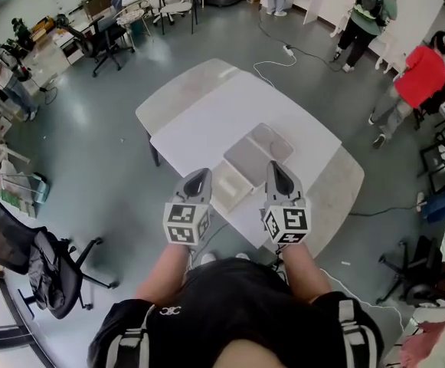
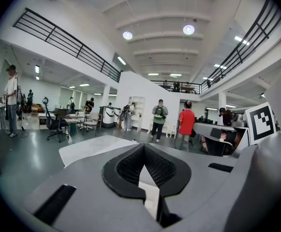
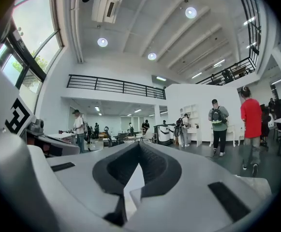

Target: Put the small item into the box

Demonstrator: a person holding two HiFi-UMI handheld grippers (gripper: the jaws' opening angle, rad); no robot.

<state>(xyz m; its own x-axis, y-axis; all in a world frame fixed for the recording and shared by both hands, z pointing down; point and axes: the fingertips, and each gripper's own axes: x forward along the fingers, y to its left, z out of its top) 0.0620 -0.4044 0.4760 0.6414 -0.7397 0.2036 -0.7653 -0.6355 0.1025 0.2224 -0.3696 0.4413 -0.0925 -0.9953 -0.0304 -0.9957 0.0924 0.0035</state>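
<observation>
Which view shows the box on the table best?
Head view: the box lies in plain sight on the white table. The left and right gripper views look level across the room and show none of it.

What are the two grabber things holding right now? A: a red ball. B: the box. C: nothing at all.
C: the left gripper and the right gripper both have their jaws closed together with nothing between them, and the box lies on the table.
</observation>
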